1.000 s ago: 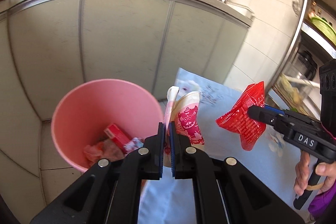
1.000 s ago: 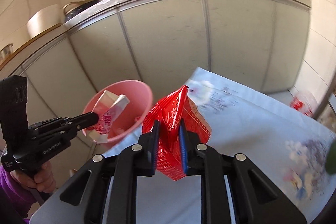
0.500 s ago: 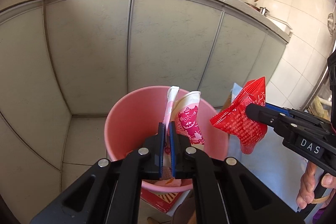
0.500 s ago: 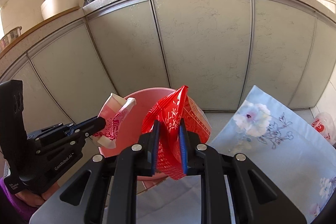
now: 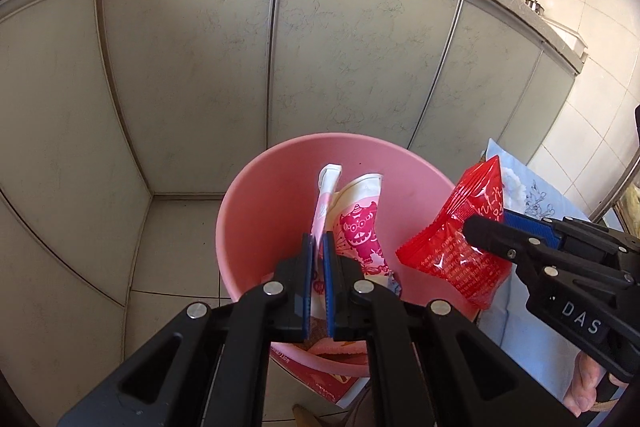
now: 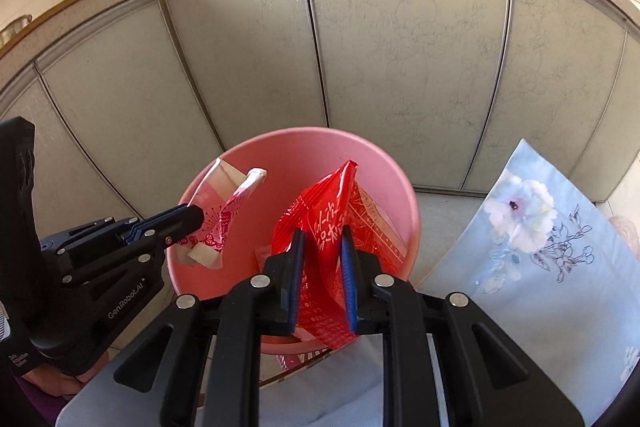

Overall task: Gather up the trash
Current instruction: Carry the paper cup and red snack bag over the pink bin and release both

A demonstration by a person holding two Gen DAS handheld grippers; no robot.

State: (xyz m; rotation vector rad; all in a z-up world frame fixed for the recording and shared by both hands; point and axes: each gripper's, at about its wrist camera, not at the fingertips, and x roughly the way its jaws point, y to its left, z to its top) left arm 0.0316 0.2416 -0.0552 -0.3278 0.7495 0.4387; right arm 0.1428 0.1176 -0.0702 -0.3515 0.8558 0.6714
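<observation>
Over the pink bin point(image 5: 256, 211), the left gripper point(image 5: 316, 251) is clamped on a pink-and-white wrapper point(image 5: 358, 223) (printed with a cartoon face); beside it, the right gripper point(image 6: 322, 247) pinches a red packet point(image 6: 320, 223).

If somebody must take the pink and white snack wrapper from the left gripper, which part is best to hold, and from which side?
Probably the free upper end of the pink and white snack wrapper, approached from above. The left gripper pinches its lower part, and its two flattened, sealed top flaps stick up clear over the pink plastic bin, giving thin edges for fingers.
</observation>
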